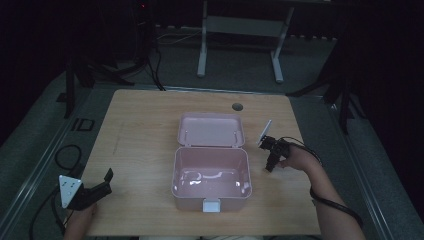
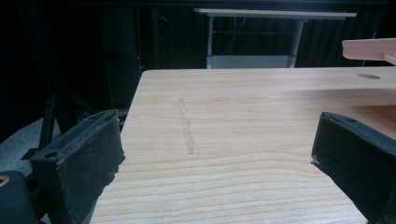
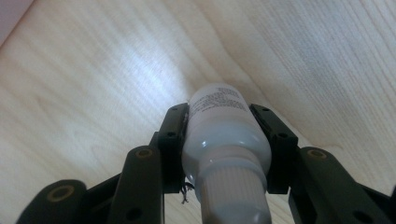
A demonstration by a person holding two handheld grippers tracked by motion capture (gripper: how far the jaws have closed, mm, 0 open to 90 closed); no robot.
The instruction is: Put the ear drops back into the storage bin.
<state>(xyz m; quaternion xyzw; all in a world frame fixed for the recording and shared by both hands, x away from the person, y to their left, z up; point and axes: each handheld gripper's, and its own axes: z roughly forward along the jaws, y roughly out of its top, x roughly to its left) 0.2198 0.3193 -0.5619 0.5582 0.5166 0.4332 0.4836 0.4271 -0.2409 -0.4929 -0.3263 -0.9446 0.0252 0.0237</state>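
A light wooden table (image 1: 140, 145) with a pale grain is set in a dark room, with grey floor around it. At the near left corner of the table, the left gripper (image 1: 102, 184) is held low over the wood by a hand at the table's edge, and its two black jaws are spread wide with nothing between them; in the left gripper view bare tabletop is seen in the gap. Near the middle of the table, an open pink plastic box (image 1: 211, 172) with a white front latch is placed, its hinged lid (image 1: 212, 130) laid back on the far side. Just right of the box, the right gripper (image 1: 270, 161) is held by a hand above the table, pointing down. In the right gripper view its jaws are clamped on both sides of a small white plastic bottle (image 3: 219, 128) with a printed label and a ribbed white cap, which is lifted over the wood. Farther off, a round dark hole (image 1: 237, 106) is seen near the far edge of the table. Beyond the table, a white metal frame (image 1: 240, 25) stands on the floor.
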